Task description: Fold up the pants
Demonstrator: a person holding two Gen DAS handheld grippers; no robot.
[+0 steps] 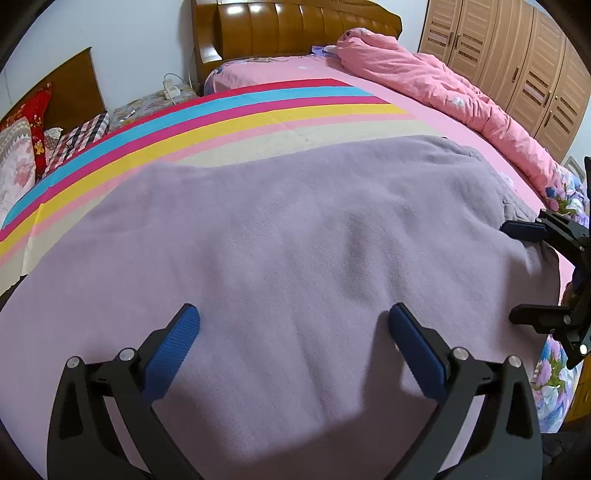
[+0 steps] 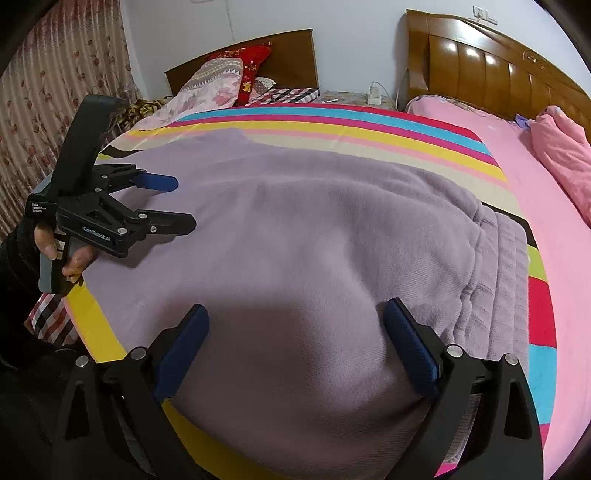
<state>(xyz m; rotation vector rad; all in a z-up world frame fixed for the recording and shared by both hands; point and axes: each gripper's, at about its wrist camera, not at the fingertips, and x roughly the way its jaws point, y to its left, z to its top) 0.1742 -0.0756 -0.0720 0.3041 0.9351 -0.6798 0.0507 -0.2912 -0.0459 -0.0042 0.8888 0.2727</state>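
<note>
- Pants (image 1: 295, 229): lilac fleece, spread flat on the striped sheet (image 1: 207, 122) at the near edge of the bed (image 1: 424, 110). Ribbed waistband (image 2: 495, 258) toward the right side in the right wrist view; leg end toward the far left corner. Appear already doubled leg on leg, judged from the single wide panel; not certain.
- Left gripper (image 1: 293, 325): fingers spread wide, hovering over the cloth, holding nothing. Seen also in the right wrist view (image 2: 184, 203), at the left edge of the pants, held by a hand (image 2: 62, 251) in a dark sleeve.
- Right gripper (image 2: 295, 325): fingers spread wide, over the near edge of the pants, holding nothing. Contact with the cloth: cannot tell; shadow lies directly beneath.
- Step in hand, as judged: taking hold for a fold, no pinch made yet.
- To do it well: pinch all layers together at the edge, not the top layer alone; keep both grips on the same edge, well apart, so the cloth lifts level.
- Carry the held edge over flat and line it up with the opposite edge before release.
- Fleece is thick and soft; likely to sag between grips, so keep it taut.
- Risk: snagging the sheet beneath with the lower finger.
- Outward: pink quilt (image 1: 443, 92) bunched at the far side, wooden headboard (image 1: 295, 26), wardrobe (image 1: 517, 55); all well apart from the pants.
</note>
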